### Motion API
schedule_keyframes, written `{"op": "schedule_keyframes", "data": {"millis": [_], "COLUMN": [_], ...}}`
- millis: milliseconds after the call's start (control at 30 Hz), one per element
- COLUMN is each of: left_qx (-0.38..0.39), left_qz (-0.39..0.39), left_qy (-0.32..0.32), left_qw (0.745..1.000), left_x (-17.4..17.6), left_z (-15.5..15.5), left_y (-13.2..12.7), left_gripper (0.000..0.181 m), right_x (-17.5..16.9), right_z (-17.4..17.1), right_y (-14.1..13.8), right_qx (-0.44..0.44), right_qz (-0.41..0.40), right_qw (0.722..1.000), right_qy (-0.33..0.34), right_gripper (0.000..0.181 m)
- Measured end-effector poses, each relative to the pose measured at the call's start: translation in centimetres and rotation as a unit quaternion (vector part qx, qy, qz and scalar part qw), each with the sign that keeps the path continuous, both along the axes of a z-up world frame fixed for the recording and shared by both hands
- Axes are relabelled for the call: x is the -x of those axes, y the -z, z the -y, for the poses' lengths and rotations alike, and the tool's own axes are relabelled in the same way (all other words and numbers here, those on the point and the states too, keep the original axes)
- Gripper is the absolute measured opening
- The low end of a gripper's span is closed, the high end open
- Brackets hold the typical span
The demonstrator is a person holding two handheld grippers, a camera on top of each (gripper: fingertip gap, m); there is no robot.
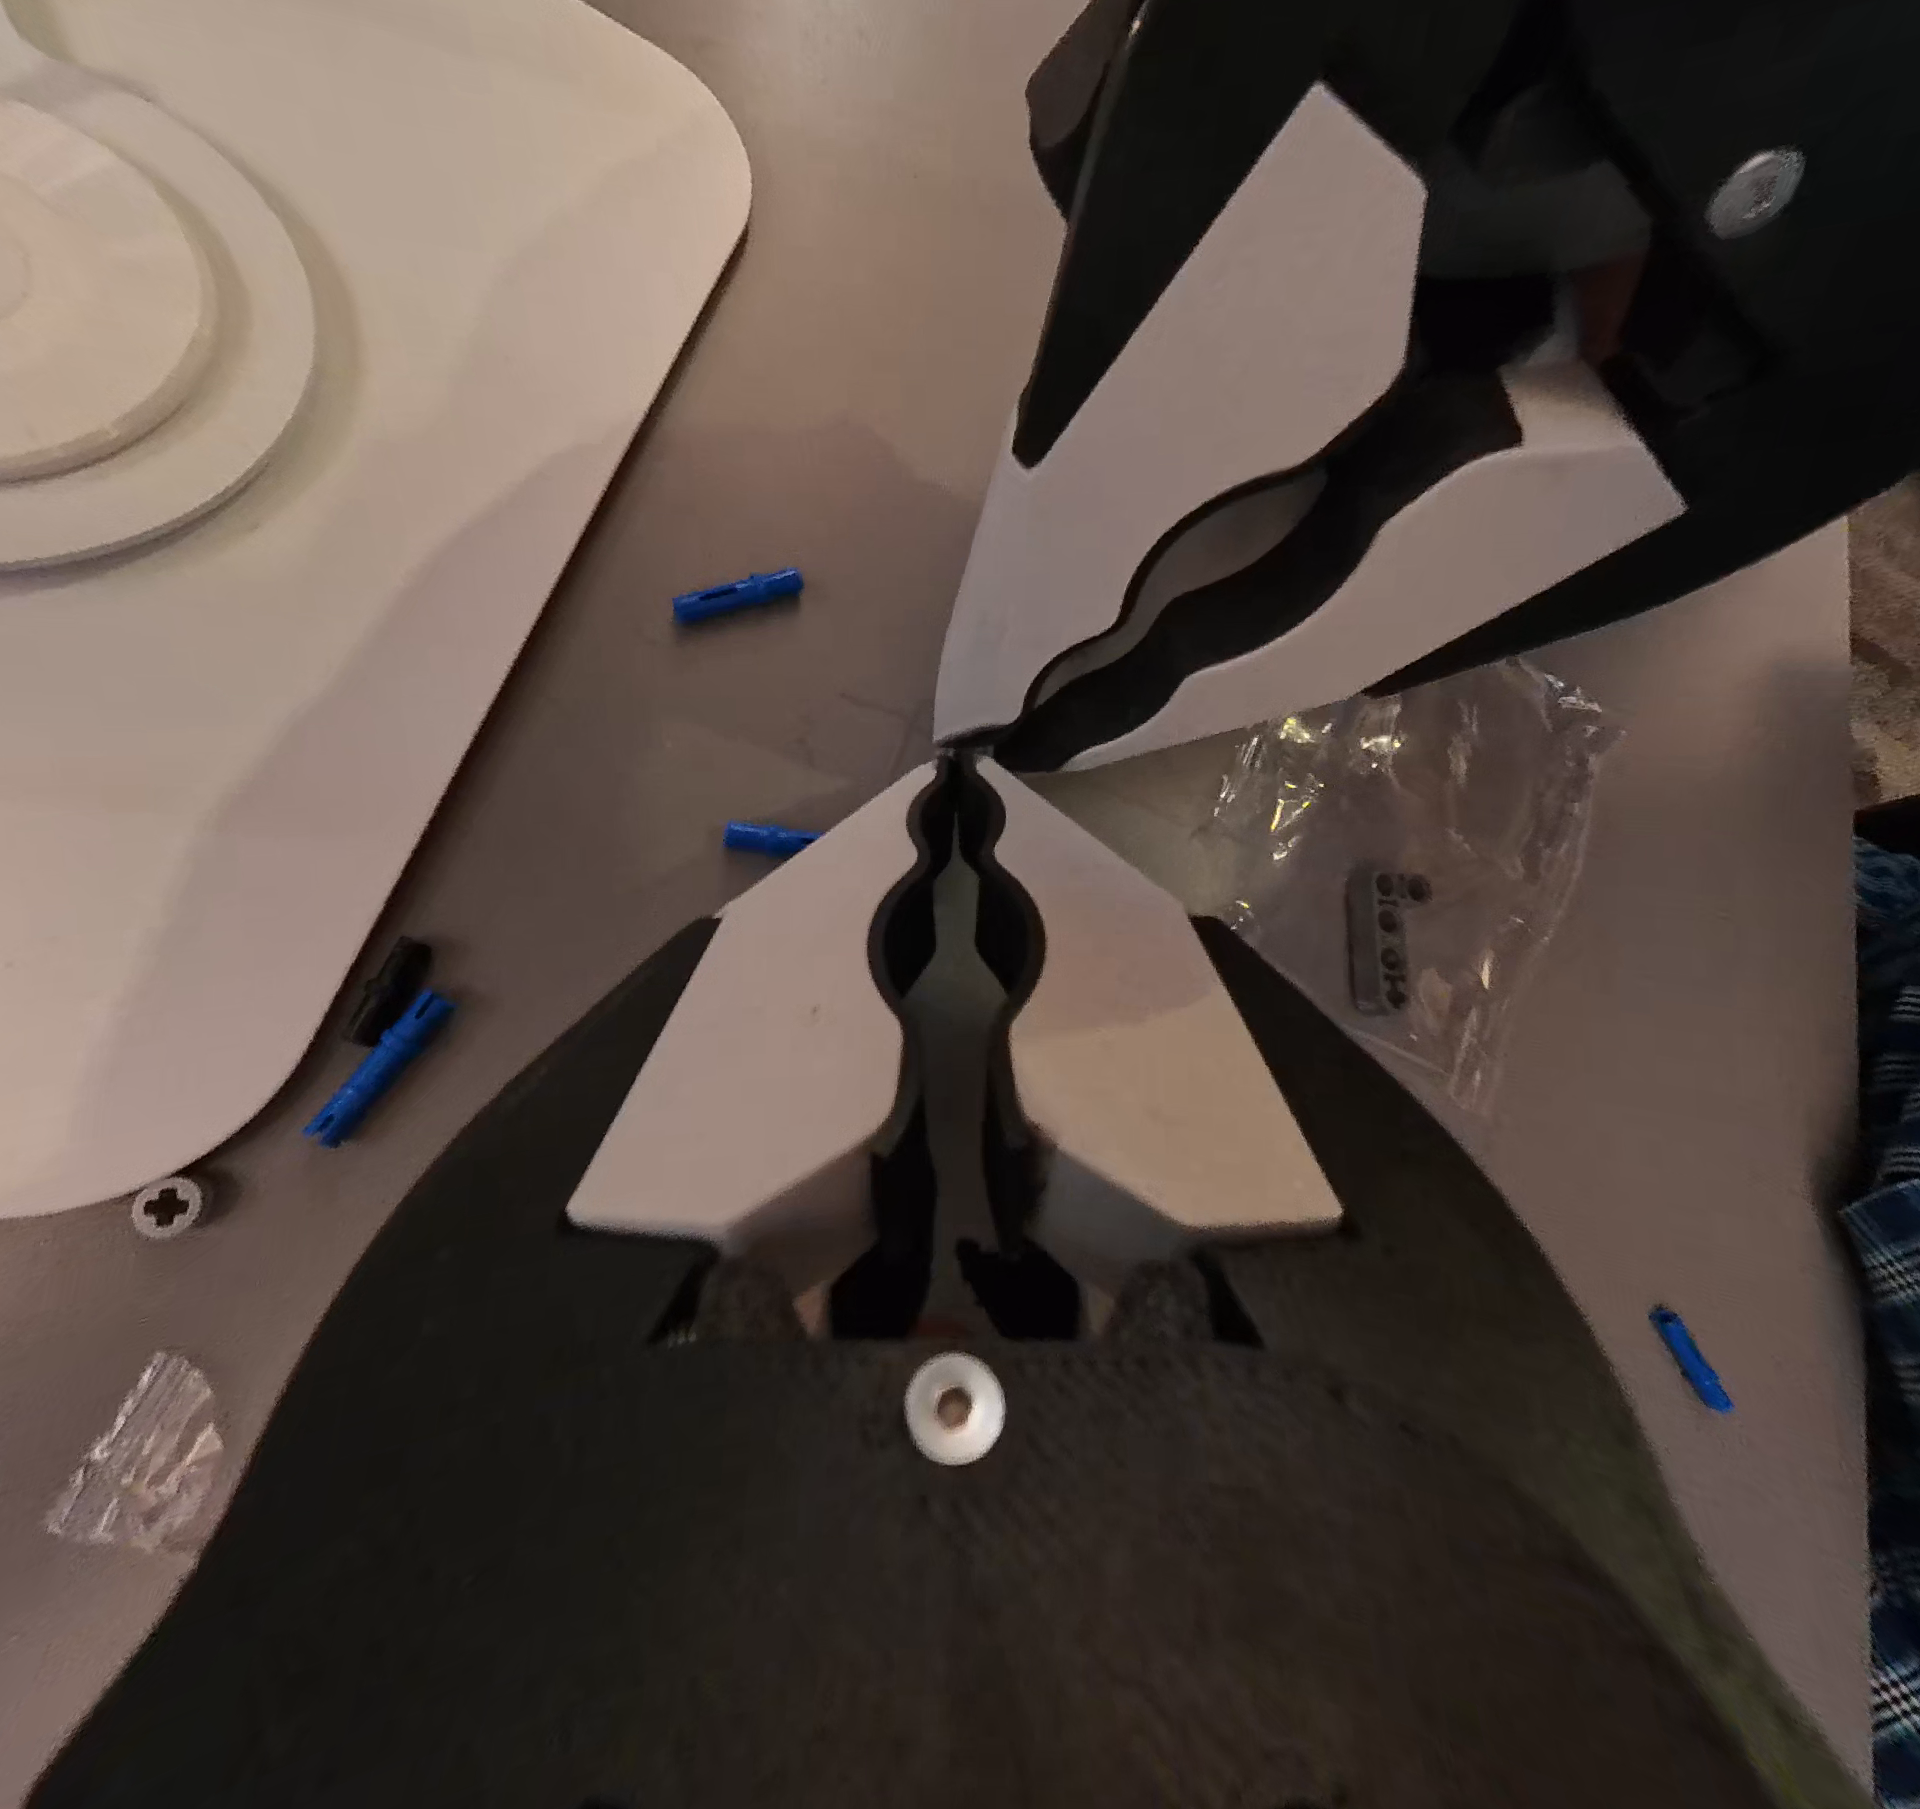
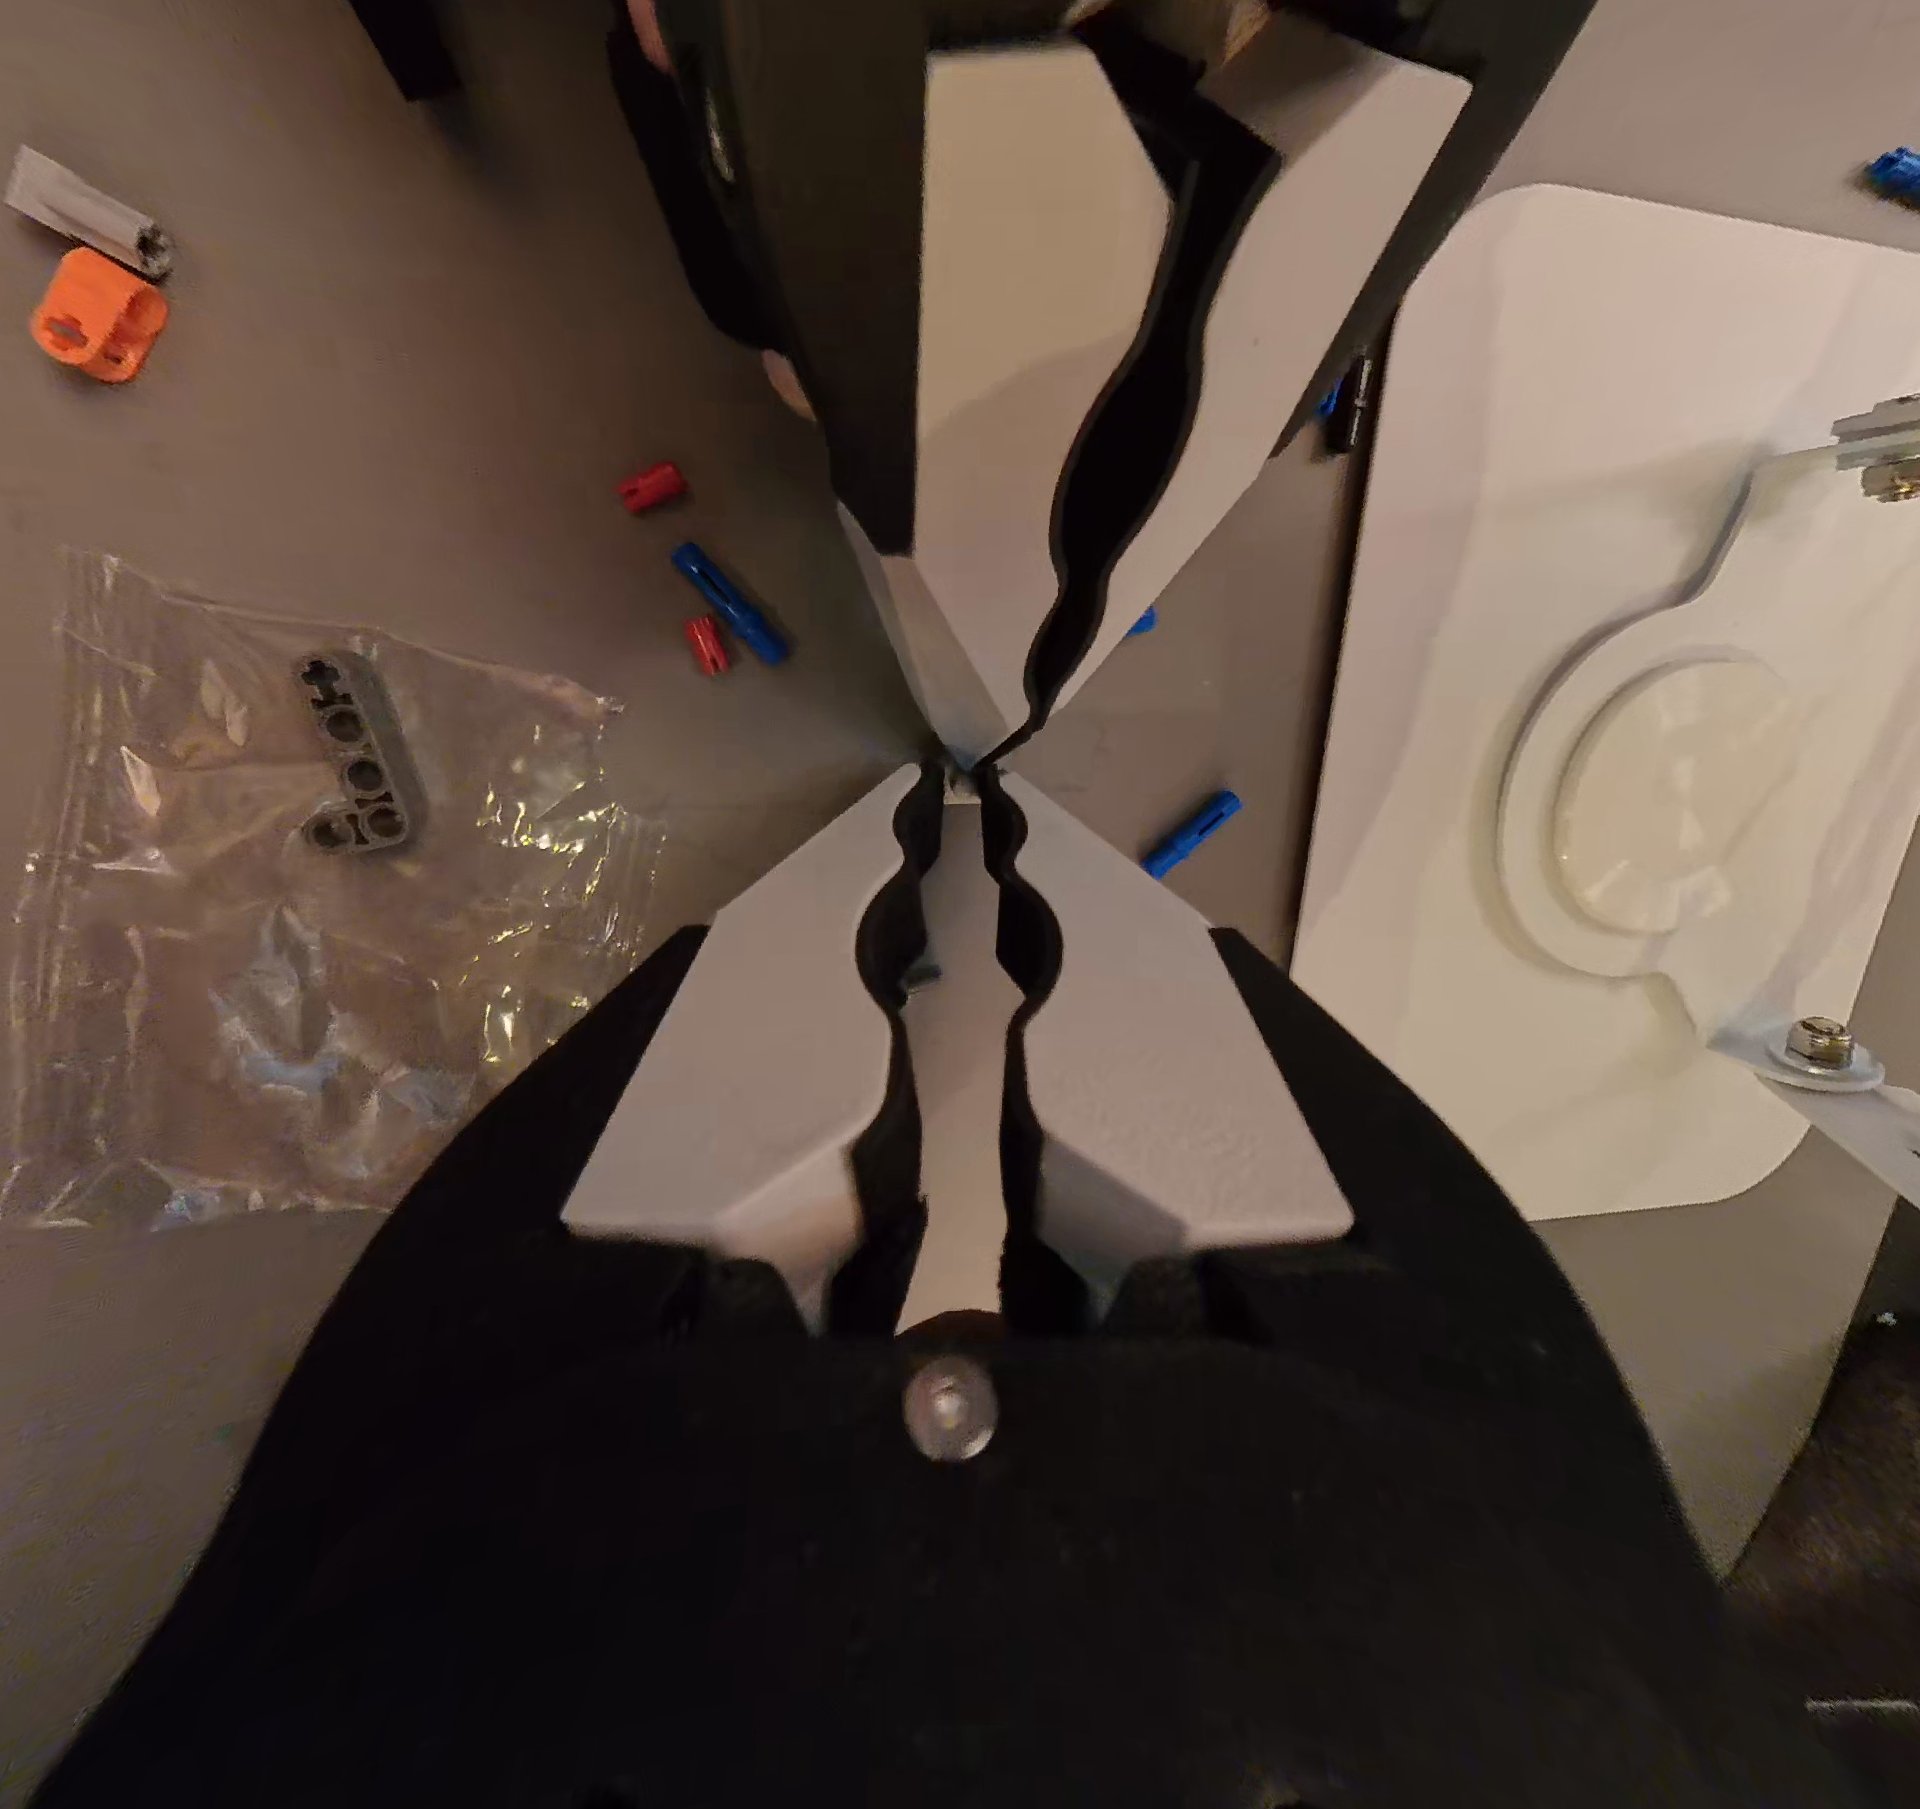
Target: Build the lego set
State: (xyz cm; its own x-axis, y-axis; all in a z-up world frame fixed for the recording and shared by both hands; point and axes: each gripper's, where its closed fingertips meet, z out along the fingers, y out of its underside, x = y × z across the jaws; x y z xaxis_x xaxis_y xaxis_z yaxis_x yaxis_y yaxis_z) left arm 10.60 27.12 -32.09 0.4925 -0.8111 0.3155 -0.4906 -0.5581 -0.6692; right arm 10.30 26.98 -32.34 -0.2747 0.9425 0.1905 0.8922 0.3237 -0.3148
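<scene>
Left gripper [image 1: 951, 772] fingers together | right gripper [image 2: 961, 783] fingers nipping tiny grey piece [image 2: 958, 785] | tips touching

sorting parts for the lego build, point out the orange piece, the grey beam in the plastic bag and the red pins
orange piece [image 2: 99, 313]: right wrist view, its top face
grey beam [image 2: 358, 751]: right wrist view, mid-length, among its holes
red pins [image 2: 649, 487]: right wrist view, upper pin's barrel

I see the left gripper [image 1: 951, 772] and right gripper [image 1: 982, 736] meeting tip to tip, each blocking the other's forward path. Beside them the white base plate [image 1: 416, 616] walls off one side, with blue pins [image 1: 738, 598] scattered along its edge. On the opposite side the clear plastic bag [image 2: 312, 886] covers the table [image 2: 364, 409]; bare surface remains between bag and pins.
</scene>
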Motion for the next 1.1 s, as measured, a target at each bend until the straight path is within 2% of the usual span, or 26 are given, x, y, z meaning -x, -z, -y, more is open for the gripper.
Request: {"op": "schedule_keyframes", "data": {"millis": [567,1100], "left_qx": [0.008,0.007], "left_qz": [-0.002,-0.003], "left_qy": [-0.011,-0.016], "left_qw": [1.000,1.000], "left_x": [0.50,0.97], "left_z": [-0.16,-0.50], "left_y": [0.36,0.33], "left_gripper": [0.000,0.000], "right_x": [0.48,0.04], "right_z": [0.51,0.21], "right_y": [0.19,-0.48], "right_qx": [0.002,0.044], "right_qz": [0.068,-0.044], "right_qw": [0.998,0.998], "right_qy": [-0.015,0.027], "right_gripper": [0.002,0.009]}}
